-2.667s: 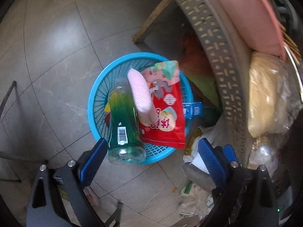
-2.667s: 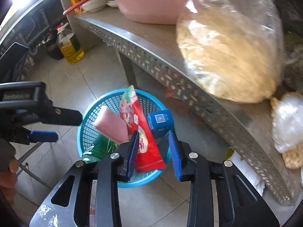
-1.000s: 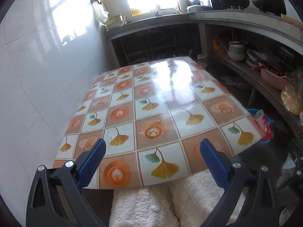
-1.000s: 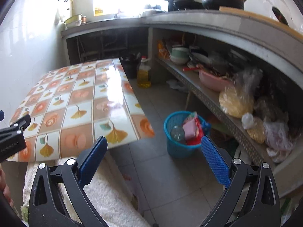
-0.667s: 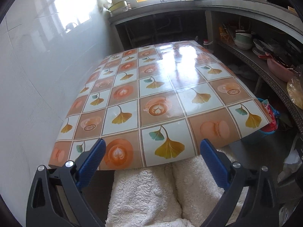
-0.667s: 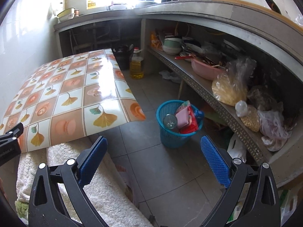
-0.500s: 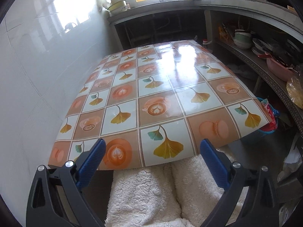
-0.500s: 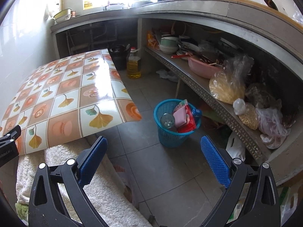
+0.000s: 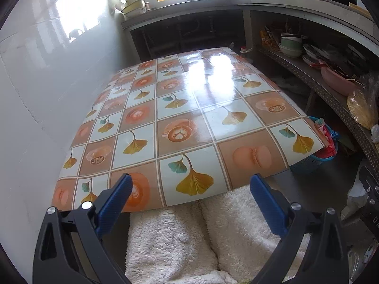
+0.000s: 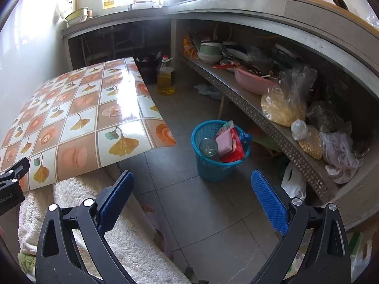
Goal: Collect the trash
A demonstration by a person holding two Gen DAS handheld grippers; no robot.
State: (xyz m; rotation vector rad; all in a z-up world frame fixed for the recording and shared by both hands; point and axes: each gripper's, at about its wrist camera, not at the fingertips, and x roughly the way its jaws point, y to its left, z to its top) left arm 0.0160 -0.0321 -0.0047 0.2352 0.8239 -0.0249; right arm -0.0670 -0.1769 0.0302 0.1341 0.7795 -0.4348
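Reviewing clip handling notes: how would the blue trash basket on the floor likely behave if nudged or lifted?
The blue basket looks like thin mesh plastic, so probably light and slides easily on the tiles. A bottle and red packet stick up above its rim, so it may tip.

Basket point(image 9: 308, 165) mostly hidden behind table point(image 9: 180, 108) edge

Both grippers pulled back from the blue basket point(image 10: 214, 165). Left gripper point(image 9: 190, 196) now over the table point(image 9: 189, 108) edge, jaws still wide. Right gripper point(image 10: 191, 195) opened up from its narrow gap, basket now well ahead.
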